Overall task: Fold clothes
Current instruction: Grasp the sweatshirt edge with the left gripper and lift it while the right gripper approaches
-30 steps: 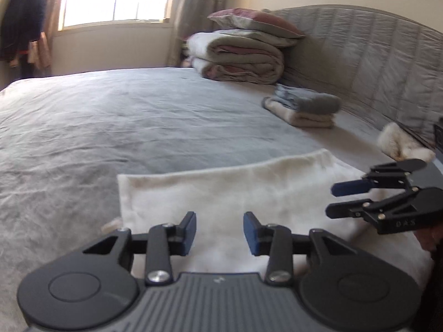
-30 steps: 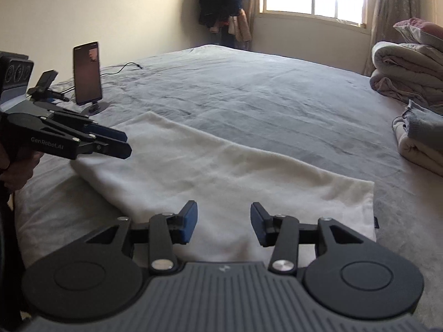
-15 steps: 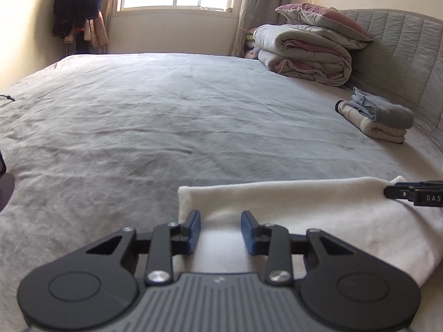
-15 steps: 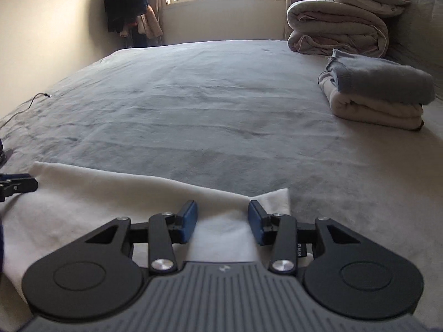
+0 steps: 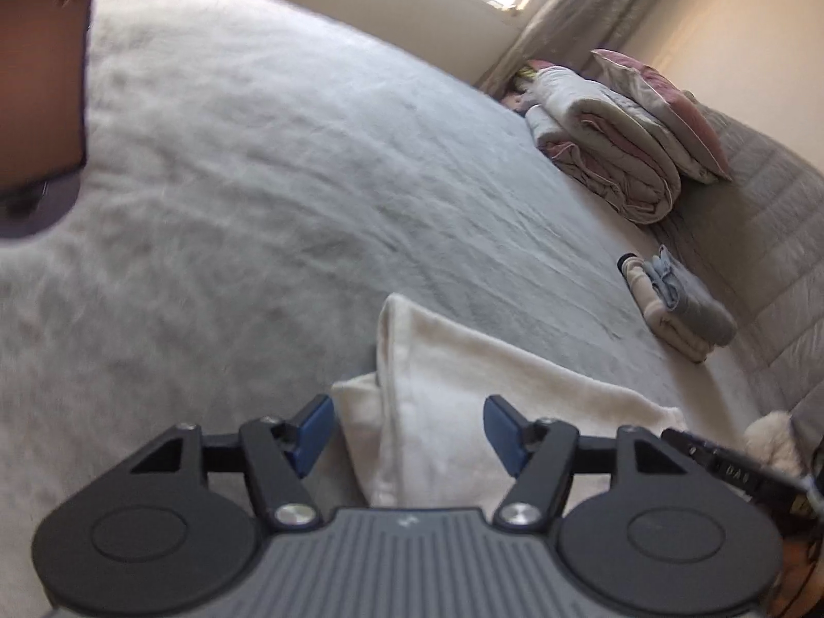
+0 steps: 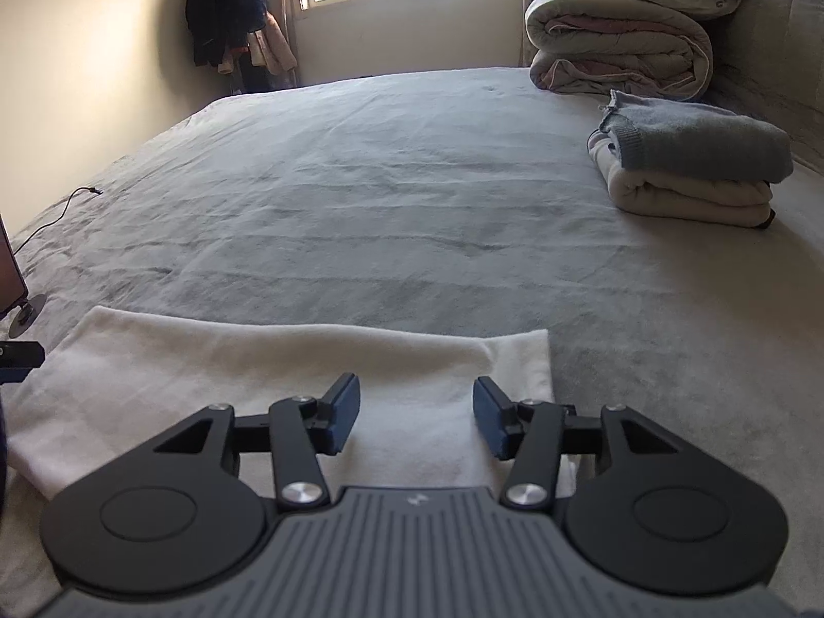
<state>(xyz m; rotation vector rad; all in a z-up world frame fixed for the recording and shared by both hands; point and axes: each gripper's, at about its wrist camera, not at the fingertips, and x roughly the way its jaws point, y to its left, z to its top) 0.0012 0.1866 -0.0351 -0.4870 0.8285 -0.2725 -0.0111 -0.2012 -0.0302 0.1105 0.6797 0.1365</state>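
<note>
Left wrist view. The cream garment (image 5: 463,386) lies folded into a long strip on the grey bed (image 5: 257,180). Taking this strip as the landmark, the left gripper (image 5: 407,430) stands over its left end. The jaws are opening, and the end of the cloth lies between the spread blue pads without being pressed. A loose under-layer corner protrudes beside the left pad. The strip's long axis runs from this gripper away to the right, where part of the right gripper (image 5: 731,468) shows at the far end. Beyond the strip, toward the headboard, sits a stack of folded clothes (image 5: 680,309).

Right wrist view. The same cream garment (image 6: 257,365) lies directly under and ahead of the right gripper (image 6: 417,414), which stands over the strip's right end, near its squared corner. These jaws are also opening, with fabric beneath them but no pinch visible. The long axis runs left from here to the other end, where a small dark part of the left gripper shows at the frame edge. The folded stack (image 6: 690,175) lies beyond the strip, to the right.

Judgement: each gripper is nearest its own end of the strip. The next fold probably brings one short end along the long axis toward the other.
</note>
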